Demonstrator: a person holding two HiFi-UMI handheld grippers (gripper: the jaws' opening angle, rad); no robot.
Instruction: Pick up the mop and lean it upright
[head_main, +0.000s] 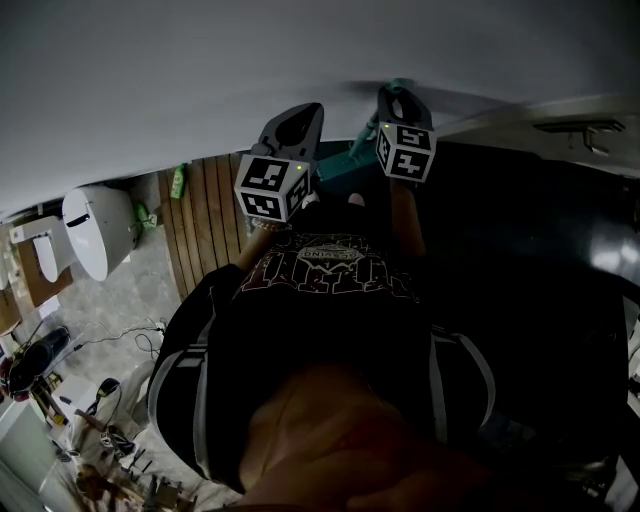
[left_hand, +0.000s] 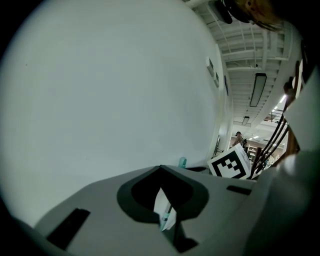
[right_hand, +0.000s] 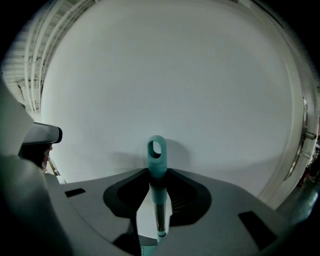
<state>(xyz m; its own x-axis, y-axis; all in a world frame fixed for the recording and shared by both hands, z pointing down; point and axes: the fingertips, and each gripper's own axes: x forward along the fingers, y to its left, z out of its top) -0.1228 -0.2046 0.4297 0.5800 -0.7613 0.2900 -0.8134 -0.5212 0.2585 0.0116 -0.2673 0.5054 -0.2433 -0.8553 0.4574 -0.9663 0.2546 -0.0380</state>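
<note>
The mop handle (right_hand: 159, 212), a metal rod with a teal grip and hanging loop (right_hand: 156, 149), stands upright against a white wall (right_hand: 165, 70). It passes between the jaws of my right gripper (right_hand: 154, 220); a strip of wall shows beside the rod, so the jaws stand open around it. In the head view both grippers are raised at the wall, left gripper (head_main: 298, 118) and right gripper (head_main: 400, 100), with a teal mop part (head_main: 345, 165) between them. My left gripper (left_hand: 164, 212) has a narrow gap; a thin piece of the handle shows through it. The mop head is hidden.
A white toilet (head_main: 95, 230) and a wooden slat floor (head_main: 205, 220) lie to the left. Tools and cables (head_main: 60, 400) litter the lower left. The person's dark shirt (head_main: 330, 320) fills the middle. A door handle (right_hand: 306, 136) shows at the right.
</note>
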